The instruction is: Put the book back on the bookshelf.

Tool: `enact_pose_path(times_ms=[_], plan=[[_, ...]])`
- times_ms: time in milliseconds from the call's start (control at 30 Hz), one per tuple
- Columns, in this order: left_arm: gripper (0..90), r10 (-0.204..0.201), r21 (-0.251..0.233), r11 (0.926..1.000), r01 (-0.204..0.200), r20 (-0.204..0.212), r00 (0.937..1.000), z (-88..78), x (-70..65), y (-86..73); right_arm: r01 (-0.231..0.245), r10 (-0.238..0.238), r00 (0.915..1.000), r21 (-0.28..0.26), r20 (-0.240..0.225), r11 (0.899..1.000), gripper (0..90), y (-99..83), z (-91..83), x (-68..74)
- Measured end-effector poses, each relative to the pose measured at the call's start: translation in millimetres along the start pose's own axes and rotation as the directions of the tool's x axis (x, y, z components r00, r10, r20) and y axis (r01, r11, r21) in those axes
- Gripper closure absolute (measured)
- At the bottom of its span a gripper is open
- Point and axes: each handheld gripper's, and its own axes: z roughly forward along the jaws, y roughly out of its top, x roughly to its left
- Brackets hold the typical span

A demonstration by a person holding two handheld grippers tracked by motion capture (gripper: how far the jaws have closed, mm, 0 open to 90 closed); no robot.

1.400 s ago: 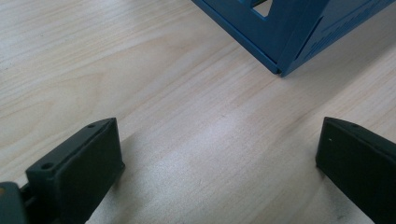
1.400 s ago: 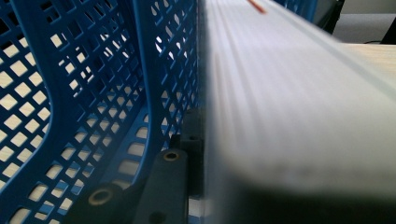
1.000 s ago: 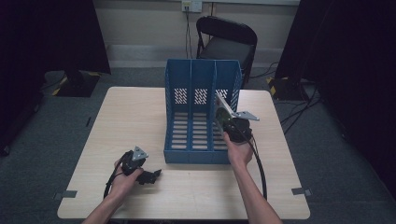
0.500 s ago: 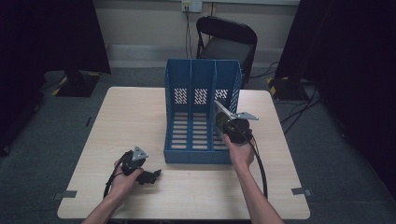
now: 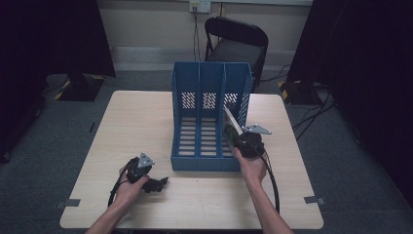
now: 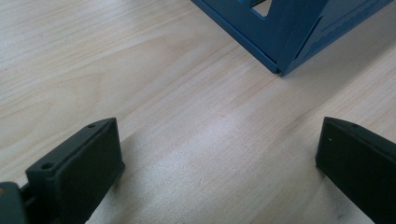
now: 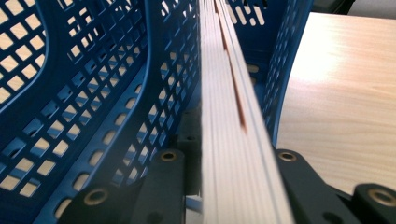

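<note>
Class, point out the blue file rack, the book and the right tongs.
Blue file rack (image 5: 195,92): high view, back wall.
Book (image 7: 233,154): right gripper view, page edges.
Right tongs (image 5: 233,132): high view, tips clamped on the book.

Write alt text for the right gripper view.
A thin book, seen page edge on, is clamped between the right gripper's black jaws and points into the blue file rack. Pale wooden table lies to the right.
</note>
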Motion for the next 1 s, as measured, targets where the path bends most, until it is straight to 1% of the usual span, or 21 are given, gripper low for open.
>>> enact_pose_path(times_ms=[67,133,167,200,267,333,367,400,467,500,600,633,667,733,800,933,1000], plan=[[0.0,0.001,0.000,1.0000,-0.001,0.000,1.0000,0.0,0.0,0.0,-0.010,0.010,0.9999,-0.018,-0.005,1.000,74.1,-4.5,-2.4,-1.0],[0.0,0.001,0.000,1.0000,-0.001,0.000,1.0000,0.0,0.0,0.0,-0.006,0.006,1.0000,-0.023,-0.006,1.000,73.9,-4.9,-3.3,-1.1],[0.0,0.001,0.000,1.0000,-0.001,0.000,1.0000,0.0,0.0,0.0,-0.005,0.005,0.9999,-0.030,-0.011,1.000,72.9,-5.1,-4.3,-1.3],[0.0,0.000,0.000,1.0000,0.000,0.000,1.0000,0.0,0.0,0.0,-0.014,0.013,0.9995,-0.053,-0.027,0.999,68.8,-5.3,-8.0,-1.6],[0.0,0.000,0.000,1.0000,0.000,0.000,1.0000,0.0,0.0,0.0,-0.016,0.014,0.9994,-0.059,-0.031,0.998,67.8,-5.4,-10.0,-1.2],[0.0,0.001,0.000,1.0000,-0.001,0.000,1.0000,0.0,0.0,0.0,-0.018,0.014,0.9986,-0.079,-0.050,0.997,65.4,-6.4,-14.5,0.6],[0.0,0.001,0.000,1.0000,-0.001,0.000,1.0000,0.0,0.0,0.0,-0.010,0.005,0.9986,-0.091,-0.053,0.996,63.3,-7.0,-17.0,1.9],[0.0,0.001,0.000,1.0000,-0.001,0.001,1.0000,0.0,0.0,0.0,-0.005,-0.002,0.9981,-0.107,-0.062,0.994,63.0,-7.5,-20.0,2.9],[0.0,0.001,0.000,1.0000,-0.001,0.001,1.0000,0.1,0.1,0.0,-0.004,-0.004,0.9981,-0.131,-0.061,0.991,62.9,-7.9,-25.2,3.8],[0.0,0.001,0.000,1.0000,-0.001,0.001,1.0000,0.1,0.1,0.0,-0.002,-0.007,0.9982,-0.161,-0.059,0.987,62.9,-9.7,-28.6,3.5],[0.0,-0.001,0.000,1.0000,0.001,0.004,1.0000,0.1,0.1,0.0,0.007,-0.015,0.9987,-0.156,-0.049,0.988,62.0,-13.0,-28.5,2.8],[0.0,0.002,0.000,1.0000,-0.002,0.002,1.0000,0.0,0.2,0.0,-0.026,0.016,0.9979,-0.156,-0.062,0.987,62.0,-17.6,-28.9,0.6],[0.0,-0.001,0.000,1.0000,0.001,0.004,1.0000,0.1,0.0,0.0,-0.026,0.016,0.9979,-0.156,-0.062,0.987,62.0,-17.6,-28.9,0.6],[0.0,-0.001,0.001,1.0000,0.001,0.004,1.0000,0.2,0.1,0.2,-0.042,0.032,0.9973,-0.158,-0.066,0.987,62.9,-19.6,-28.7,0.0],[0.0,-0.001,0.000,1.0000,0.001,0.006,1.0000,0.2,0.1,0.1,-0.035,0.023,0.9974,-0.169,-0.069,0.985,63.3,-19.5,-27.2,0.7],[0.0,0.000,0.000,1.0000,0.000,0.006,1.0000,0.2,0.2,0.1,-0.029,0.021,0.9982,-0.151,-0.056,0.988,65.4,-18.1,-19.8,0.0],[0.0,0.000,0.000,1.0000,0.000,0.008,1.0000,0.3,0.2,0.2,-0.028,0.020,0.9981,-0.150,-0.058,0.988,66.1,-17.5,-16.8,-0.4]])
